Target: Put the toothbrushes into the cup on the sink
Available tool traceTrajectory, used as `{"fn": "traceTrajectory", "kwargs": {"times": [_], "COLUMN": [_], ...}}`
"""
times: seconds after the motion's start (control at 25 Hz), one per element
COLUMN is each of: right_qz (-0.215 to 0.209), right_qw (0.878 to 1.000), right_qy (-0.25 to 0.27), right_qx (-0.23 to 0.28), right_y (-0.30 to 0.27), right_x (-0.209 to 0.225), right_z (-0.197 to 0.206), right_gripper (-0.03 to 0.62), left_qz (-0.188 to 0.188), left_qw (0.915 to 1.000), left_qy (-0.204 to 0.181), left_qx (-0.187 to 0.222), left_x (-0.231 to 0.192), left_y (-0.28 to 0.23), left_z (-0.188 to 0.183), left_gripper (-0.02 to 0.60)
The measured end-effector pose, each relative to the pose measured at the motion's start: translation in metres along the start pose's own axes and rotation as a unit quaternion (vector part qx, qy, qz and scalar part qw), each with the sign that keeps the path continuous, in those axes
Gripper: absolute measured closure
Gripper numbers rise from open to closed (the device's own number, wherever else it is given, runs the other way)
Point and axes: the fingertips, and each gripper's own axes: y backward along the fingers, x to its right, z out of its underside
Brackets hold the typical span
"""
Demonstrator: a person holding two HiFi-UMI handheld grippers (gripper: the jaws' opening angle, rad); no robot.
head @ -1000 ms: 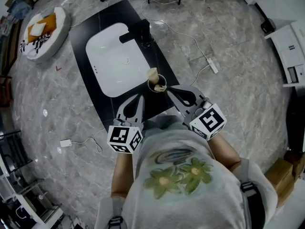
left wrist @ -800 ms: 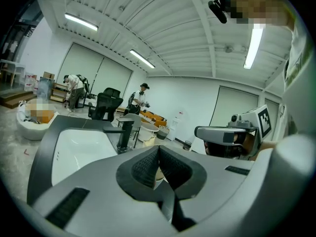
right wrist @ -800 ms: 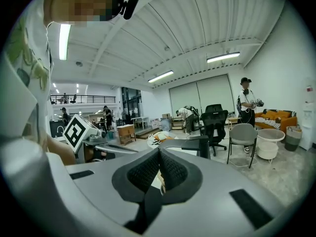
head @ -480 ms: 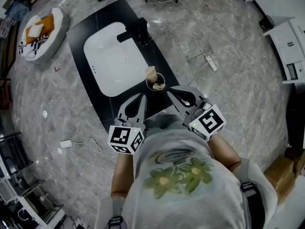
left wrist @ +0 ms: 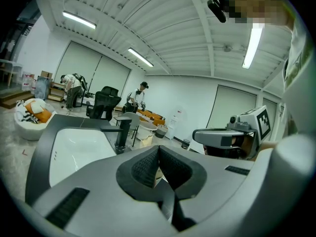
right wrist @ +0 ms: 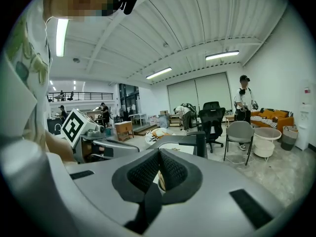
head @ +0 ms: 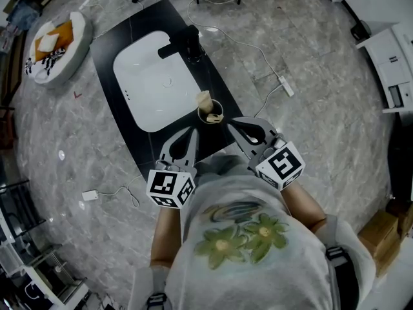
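Toothbrushes with pale beige handles [head: 205,99] stand in the dark round cup [head: 200,113] on the black desk [head: 216,82], beside the white rectangular sink basin [head: 151,82]. The cup sits just ahead of the tool tips, between them. The left tool [head: 188,133] and right tool [head: 231,122] both have their jaws pressed together on nothing.

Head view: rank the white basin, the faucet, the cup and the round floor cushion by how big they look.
1. white basin, largest.
2. round floor cushion, clearly smaller, though it lies farther off at the picture's edge.
3. faucet.
4. cup, smallest, not far below the faucet.
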Motion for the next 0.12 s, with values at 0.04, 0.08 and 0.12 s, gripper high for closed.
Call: {"fn": "traceTrajectory", "kwargs": {"times": [0.04,0.08,0.12], "right_qz": [0.0,0.0,0.0], "right_qw": [1.0,1.0,1.0], "right_qy": [0.0,-0.001,-0.001], "right_qx": [-0.001,-0.002,-0.002], "right_y": [-0.0002,-0.0005,-0.0008], "right_x": [0.0005,0.001,0.0016], "right_z": [0.0002,0.0004,0.0007], "right_gripper": [0.553,0.553,0.553], "left_qz": [-0.001,-0.002,-0.003], "left_qw": [1.0,1.0,1.0], "left_qy": [0.0,0.001,0.001], "left_qx": [-0.001,-0.002,-0.002], "left_x": [-0.0005,-0.001,-0.0015], "left_y": [-0.0002,-0.0005,-0.0007], "left_z": [0.0003,0.0006,0.0008], "left_gripper": [0.563,0.563,0.563]}}
